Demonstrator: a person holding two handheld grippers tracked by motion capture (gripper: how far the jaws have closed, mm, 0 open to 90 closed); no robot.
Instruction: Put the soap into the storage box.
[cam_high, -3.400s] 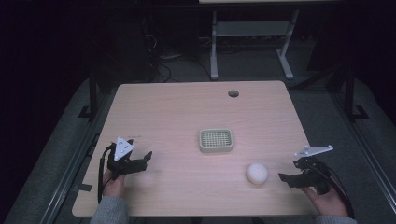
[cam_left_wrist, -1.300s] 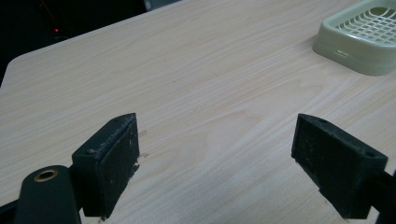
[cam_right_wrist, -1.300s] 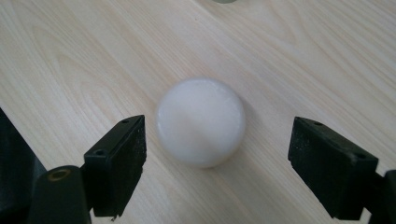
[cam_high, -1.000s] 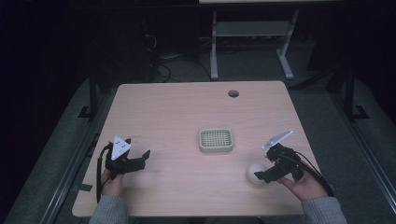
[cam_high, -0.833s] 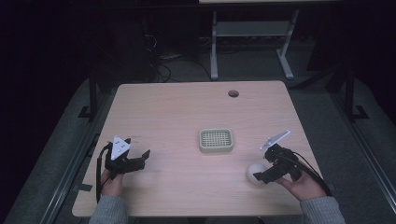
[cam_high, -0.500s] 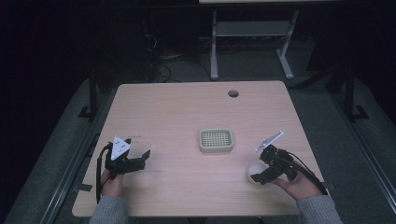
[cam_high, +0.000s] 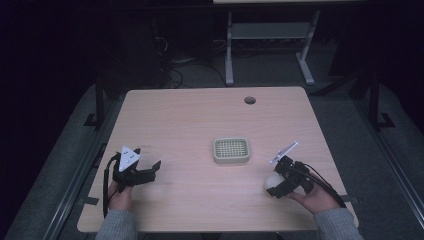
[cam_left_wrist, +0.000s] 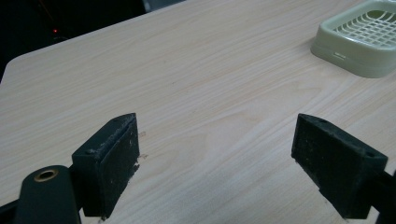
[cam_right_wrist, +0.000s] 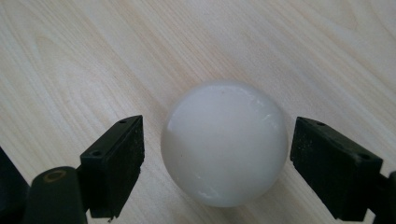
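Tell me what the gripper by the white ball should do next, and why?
Probably close. The right gripper is open with the white ball sitting between its jaws on the table, small gaps on both sides, so squeezing gently should grab it.

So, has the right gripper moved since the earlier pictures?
Yes. The right gripper has come left toward the pale green slatted plastic tray; its open jaws now flank the white ball.

Dim lab or studio, bare wooden table (cam_high: 200, 120), cables on floor (cam_high: 172, 70), metal stand legs (cam_high: 229, 55)
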